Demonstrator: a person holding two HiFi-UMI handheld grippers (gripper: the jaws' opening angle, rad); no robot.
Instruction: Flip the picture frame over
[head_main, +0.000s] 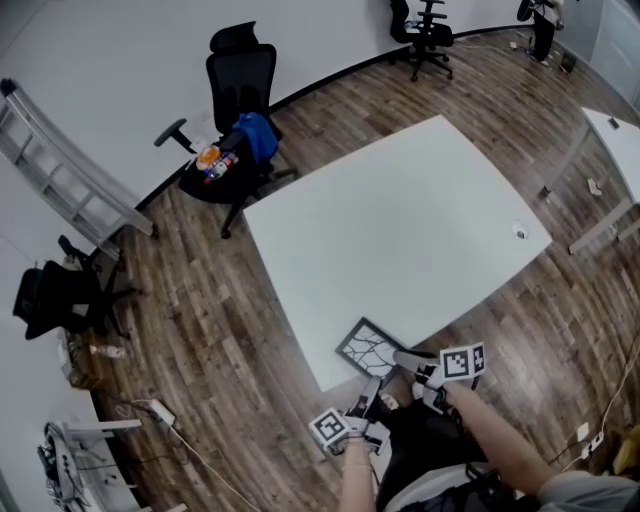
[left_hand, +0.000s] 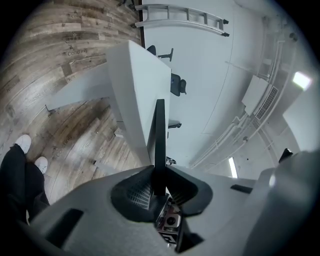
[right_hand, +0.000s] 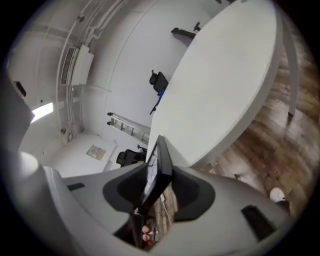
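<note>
The black picture frame, showing a cracked-line picture, sits tilted at the near corner of the white table, hanging partly over its edge. My left gripper holds the frame's near edge from below. In the left gripper view the frame stands edge-on, and the left gripper is shut on it. My right gripper is at the frame's right corner. In the right gripper view the frame leans loosely between the right gripper's wide-open jaws, with gaps on both sides.
A small round object lies near the table's right corner. A black office chair piled with things stands past the far left edge, with a ladder against the wall. A second table is at the right. The floor is wood.
</note>
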